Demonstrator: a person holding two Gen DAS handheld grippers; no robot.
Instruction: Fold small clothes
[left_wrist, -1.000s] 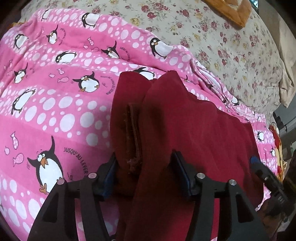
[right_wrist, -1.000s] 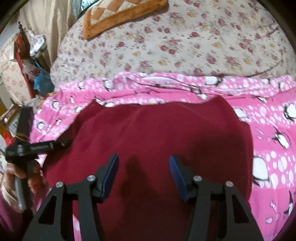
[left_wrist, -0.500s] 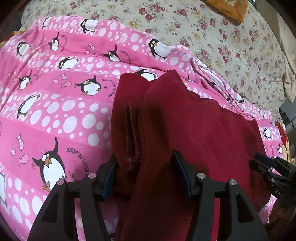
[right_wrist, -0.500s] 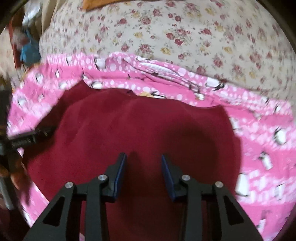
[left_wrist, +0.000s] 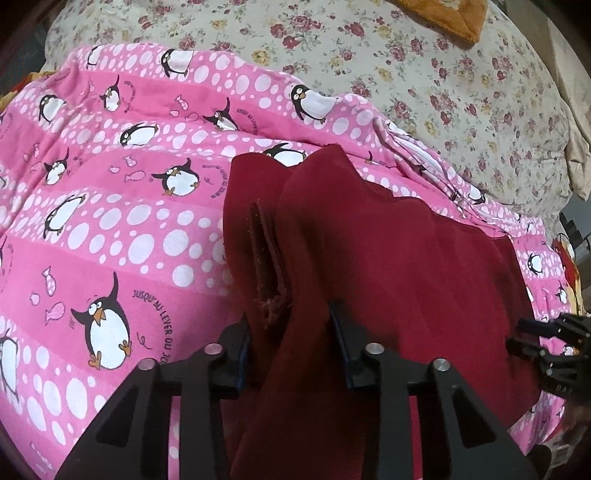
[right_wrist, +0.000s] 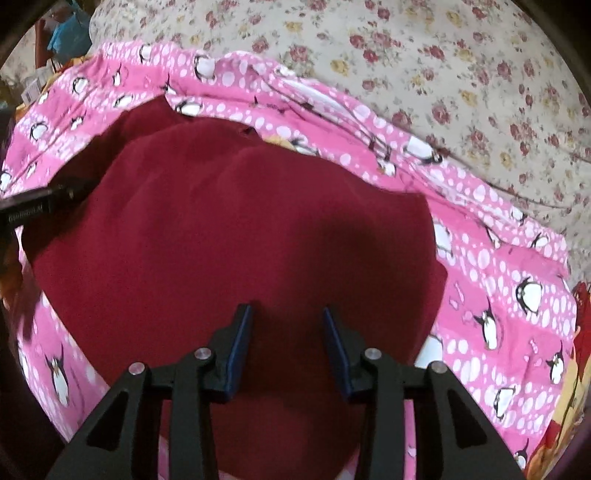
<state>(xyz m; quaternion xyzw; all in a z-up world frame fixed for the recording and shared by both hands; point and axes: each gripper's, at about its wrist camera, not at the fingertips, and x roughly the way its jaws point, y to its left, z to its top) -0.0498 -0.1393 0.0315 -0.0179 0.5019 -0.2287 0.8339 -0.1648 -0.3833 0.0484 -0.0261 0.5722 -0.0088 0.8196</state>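
My left gripper (left_wrist: 291, 343) pinches the dark red fleece garment's (left_wrist: 388, 266) bunched edge; right gripper (right_wrist: 288, 347) hovers unclenched; that frayed fold could slip.

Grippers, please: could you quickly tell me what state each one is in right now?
Left claw: closed on a bunched fold of the dark red garment, fabric between its fingers.
Right claw: open above the garment, holding nothing.
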